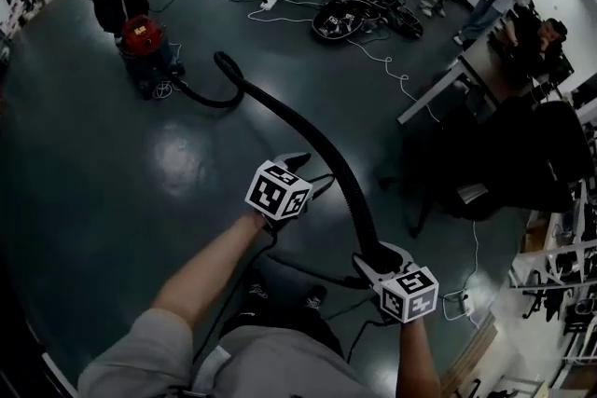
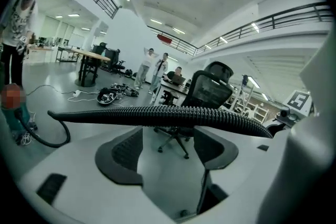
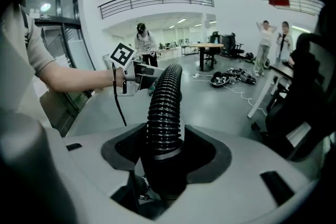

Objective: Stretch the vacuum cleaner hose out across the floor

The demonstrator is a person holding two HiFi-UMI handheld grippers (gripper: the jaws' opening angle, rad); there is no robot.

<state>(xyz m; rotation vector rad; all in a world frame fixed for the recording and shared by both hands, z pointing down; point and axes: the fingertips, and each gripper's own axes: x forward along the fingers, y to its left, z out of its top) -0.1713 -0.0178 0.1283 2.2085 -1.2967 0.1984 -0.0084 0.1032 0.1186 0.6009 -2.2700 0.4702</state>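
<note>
Black ribbed flexible vacuum hose (image 1: 308, 140): judged light, bendy, springy. Run fr. red canister vacuum (image 1: 142, 37) far left to near right. Smooth end cuff (image 3: 163, 165), stiffest hold pt, clamped by right hand-held gripper (image 3: 165, 150). Left hand-held gripper (image 2: 168, 149): jaws apart, nothing held; hose crossed just past tips.

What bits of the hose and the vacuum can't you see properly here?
- Head view: where the hose joins the vacuum cleaner is too small and dark.
- Right gripper view: the hose's end is hidden inside the right claw, which grips it.
- Left gripper view: the vacuum cleaner is blurred at the left edge.
</note>
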